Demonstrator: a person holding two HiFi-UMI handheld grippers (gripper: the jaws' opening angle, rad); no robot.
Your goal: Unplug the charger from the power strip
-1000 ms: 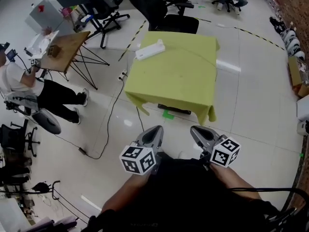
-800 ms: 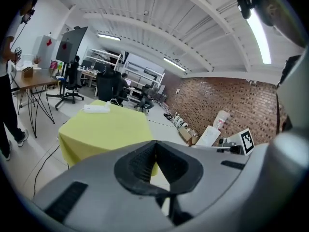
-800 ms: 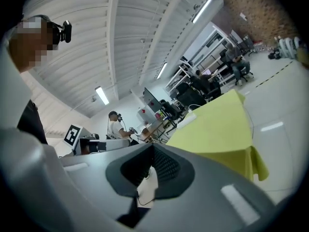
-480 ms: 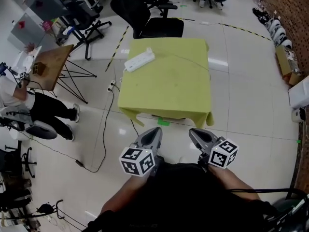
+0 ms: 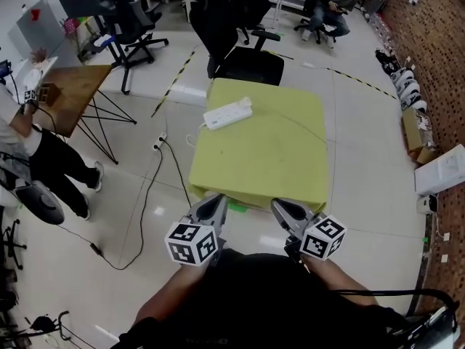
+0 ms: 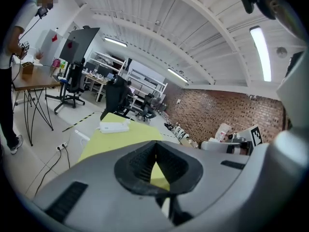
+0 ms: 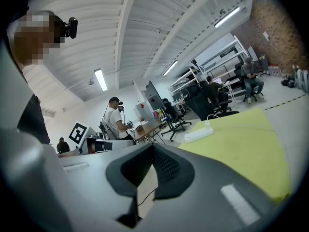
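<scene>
A white power strip (image 5: 228,113) lies at the far left of the table with the yellow-green cloth (image 5: 269,158). A white charger (image 5: 246,102) sits plugged in at its right end, and a thin cable runs from there across the cloth. My left gripper (image 5: 218,200) and right gripper (image 5: 279,206) hover side by side at the table's near edge, both shut and holding nothing, well short of the strip. The left gripper view has the power strip (image 6: 114,127) far ahead beyond the left gripper (image 6: 154,143). In the right gripper view the power strip (image 7: 199,134) lies beyond the right gripper (image 7: 153,145).
A black office chair (image 5: 243,57) stands behind the table. A wooden folding table (image 5: 69,86) and a standing person (image 5: 36,151) are at the left. A floor socket (image 5: 158,144) with a black cable lies left of the table. White boxes (image 5: 442,170) sit at the right.
The table has come much closer in the head view. Both grippers, still shut, now reach its near edge instead of hanging over bare floor.
</scene>
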